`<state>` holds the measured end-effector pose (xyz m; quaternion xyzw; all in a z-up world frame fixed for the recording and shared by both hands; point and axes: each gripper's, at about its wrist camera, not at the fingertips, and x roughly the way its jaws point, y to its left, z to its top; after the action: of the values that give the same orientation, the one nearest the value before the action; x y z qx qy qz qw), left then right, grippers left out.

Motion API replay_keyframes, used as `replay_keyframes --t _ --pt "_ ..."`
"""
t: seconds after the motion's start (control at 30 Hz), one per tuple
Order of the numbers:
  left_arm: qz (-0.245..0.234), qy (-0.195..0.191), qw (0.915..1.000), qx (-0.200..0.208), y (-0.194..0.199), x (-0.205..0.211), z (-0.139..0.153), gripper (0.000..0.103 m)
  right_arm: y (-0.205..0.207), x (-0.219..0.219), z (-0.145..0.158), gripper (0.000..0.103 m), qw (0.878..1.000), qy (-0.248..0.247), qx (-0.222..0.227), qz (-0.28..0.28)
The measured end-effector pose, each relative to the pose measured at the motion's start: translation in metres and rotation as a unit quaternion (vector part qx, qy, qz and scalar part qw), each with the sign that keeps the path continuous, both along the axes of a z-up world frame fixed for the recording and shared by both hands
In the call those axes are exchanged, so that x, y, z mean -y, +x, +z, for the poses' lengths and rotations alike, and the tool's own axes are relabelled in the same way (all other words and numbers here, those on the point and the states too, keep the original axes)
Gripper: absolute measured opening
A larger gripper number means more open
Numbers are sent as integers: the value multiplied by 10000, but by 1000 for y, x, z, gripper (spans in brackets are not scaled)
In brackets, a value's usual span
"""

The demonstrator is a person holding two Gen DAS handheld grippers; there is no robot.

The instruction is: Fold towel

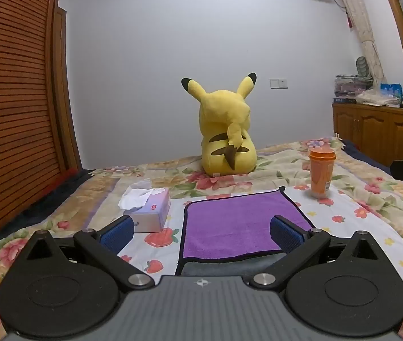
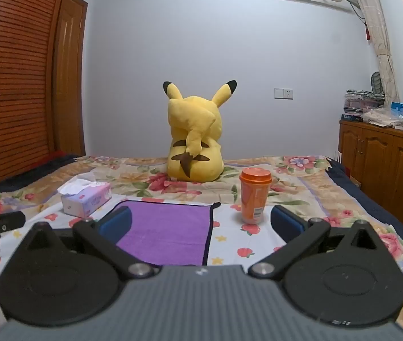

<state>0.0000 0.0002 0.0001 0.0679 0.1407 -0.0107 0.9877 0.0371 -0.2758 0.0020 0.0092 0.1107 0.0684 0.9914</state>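
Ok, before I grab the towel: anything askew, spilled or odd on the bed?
Nothing spilled. The purple towel lies flat; in the left view a grey layer shows at its near edge, maybe its underside. The orange cup stands upright near its right edge, the tissue box to its left.

Both wrist views face low across the towel [image 1: 238, 224] toward the plush [image 2: 194, 139].

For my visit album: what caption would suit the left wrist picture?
Open left gripper hovering over a purple towel on a flowery bed, tissue box and orange cup alongside.
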Motion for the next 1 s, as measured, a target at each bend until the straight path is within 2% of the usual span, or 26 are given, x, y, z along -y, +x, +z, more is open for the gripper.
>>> replay_keyframes --t 1.0 --pt "11 25 10000 37 0 0 0 103 1 2 -2 103 10000 11 26 -21"
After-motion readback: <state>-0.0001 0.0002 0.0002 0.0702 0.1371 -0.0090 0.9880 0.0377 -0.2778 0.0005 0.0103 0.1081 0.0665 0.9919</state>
